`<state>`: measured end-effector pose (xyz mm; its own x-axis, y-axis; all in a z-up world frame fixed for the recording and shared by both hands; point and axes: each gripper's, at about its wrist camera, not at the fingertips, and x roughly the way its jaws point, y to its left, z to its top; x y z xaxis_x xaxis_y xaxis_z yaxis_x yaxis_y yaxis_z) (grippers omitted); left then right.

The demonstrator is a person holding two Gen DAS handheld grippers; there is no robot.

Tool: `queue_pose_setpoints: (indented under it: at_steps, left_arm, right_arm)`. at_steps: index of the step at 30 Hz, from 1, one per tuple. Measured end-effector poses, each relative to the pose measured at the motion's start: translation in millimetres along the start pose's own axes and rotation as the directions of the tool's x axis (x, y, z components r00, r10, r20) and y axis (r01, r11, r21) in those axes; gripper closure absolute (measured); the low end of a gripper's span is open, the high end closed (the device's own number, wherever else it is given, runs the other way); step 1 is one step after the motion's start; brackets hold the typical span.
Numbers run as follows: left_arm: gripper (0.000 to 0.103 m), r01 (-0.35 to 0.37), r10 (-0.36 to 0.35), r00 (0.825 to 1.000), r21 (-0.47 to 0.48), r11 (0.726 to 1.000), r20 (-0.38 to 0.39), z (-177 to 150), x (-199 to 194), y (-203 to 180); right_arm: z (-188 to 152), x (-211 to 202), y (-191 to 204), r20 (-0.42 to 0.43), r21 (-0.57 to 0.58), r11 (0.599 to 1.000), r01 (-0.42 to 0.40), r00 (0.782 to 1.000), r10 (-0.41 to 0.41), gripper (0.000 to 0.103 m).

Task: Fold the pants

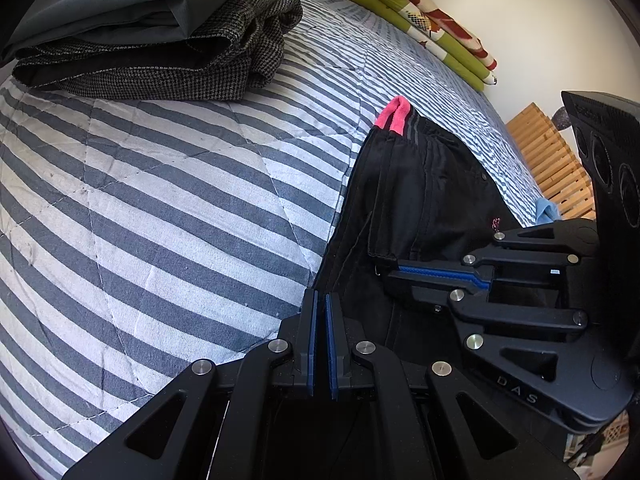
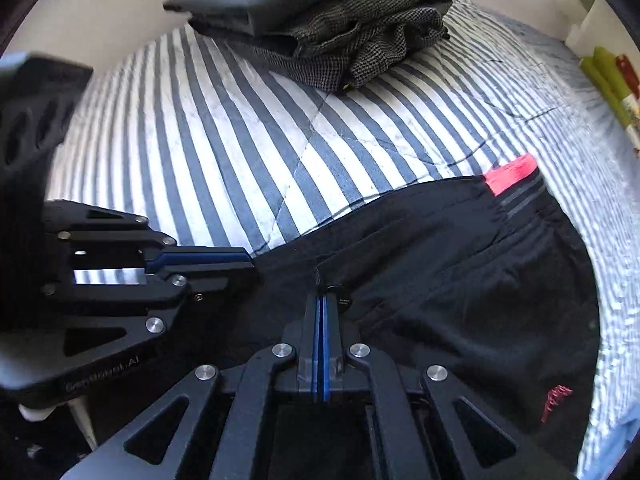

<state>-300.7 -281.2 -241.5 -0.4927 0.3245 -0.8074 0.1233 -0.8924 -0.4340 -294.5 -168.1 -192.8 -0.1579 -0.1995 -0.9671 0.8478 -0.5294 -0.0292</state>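
Black pants (image 2: 460,288) on striped quilt (image 1: 160,208), both grippers pinched onto one edge

Landmark: black pants, lying at the quilt's near edge; long axis runs away from the grippers toward the pink waistband tab (image 1: 394,114) at the far end; left gripper (image 1: 321,300) nipped shut on the pants' left border, where cloth meets quilt; right gripper (image 2: 322,300) clamped narrow on a seam by a small dark button, just beside the left; neither is clearly nearer; folded clothes stack (image 1: 160,40) well beyond the pants, apart; likely next: carry the held edge lengthwise toward the tab.
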Motion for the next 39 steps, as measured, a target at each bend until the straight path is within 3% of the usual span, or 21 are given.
queue_pose_setpoints:
  at_steps: [4,11,15,18,20,22,23,25,30,32,35,39]
  left_arm:
    - [0.099,0.002,-0.002,1.0,-0.002,1.0,-0.001,1,0,0]
    - [0.099,0.0,0.0,1.0,0.0,1.0,-0.001,2,-1,-2]
    - [0.099,0.002,-0.002,1.0,-0.002,1.0,-0.001,2,-1,-3]
    - [0.099,0.006,-0.006,1.0,-0.003,1.0,-0.003,2,-1,-3]
    - [0.099,0.011,-0.011,1.0,-0.003,1.0,-0.006,3,0,-2]
    - [0.099,0.017,-0.017,1.0,-0.014,1.0,-0.011,3,-2,1]
    - [0.099,0.013,-0.013,1.0,-0.02,1.0,-0.011,3,-3,2]
    - [0.099,-0.016,0.016,1.0,-0.021,1.0,0.002,5,-6,3]
    - [0.099,-0.013,0.013,1.0,-0.021,1.0,0.017,9,-13,2]
    - [0.099,-0.013,0.014,0.999,-0.012,1.0,0.035,9,-20,1]
    - [0.099,-0.018,0.018,0.998,0.004,1.0,0.064,7,-32,-1]
    - [0.098,-0.01,0.008,0.996,0.033,0.999,0.086,-2,-50,-7]
  right_arm:
    - [11,-2,-4,0.021,0.016,0.992,0.127,0.992,-0.128,0.102]
    - [12,-2,-22,0.004,0.094,0.996,0.012,1.0,-0.012,0.102]
    - [13,-4,-18,0.037,0.056,0.998,0.041,0.998,-0.044,0.101]
    - [11,-5,-19,0.052,0.044,0.996,-0.076,0.996,0.074,0.097]
    - [8,-14,-30,0.082,0.102,0.973,-0.205,0.977,0.197,0.096]
    - [1,-30,-49,0.169,0.174,0.944,-0.28,0.953,0.252,0.094]
    - [-4,-36,-61,0.21,0.219,0.929,-0.297,0.945,0.253,0.094]
    - [-16,-42,-77,0.236,0.279,0.925,-0.259,0.952,0.195,0.094]
    - [-69,-62,-103,0.299,0.412,0.872,-0.264,0.943,0.144,0.094]
    - [-99,-79,-114,0.314,0.463,0.855,-0.234,0.945,0.089,0.093]
    - [-158,-110,-130,0.318,0.54,0.822,-0.183,0.948,0.003,0.088]
    - [-266,-159,-143,0.297,0.678,0.728,-0.105,0.944,-0.141,0.085]
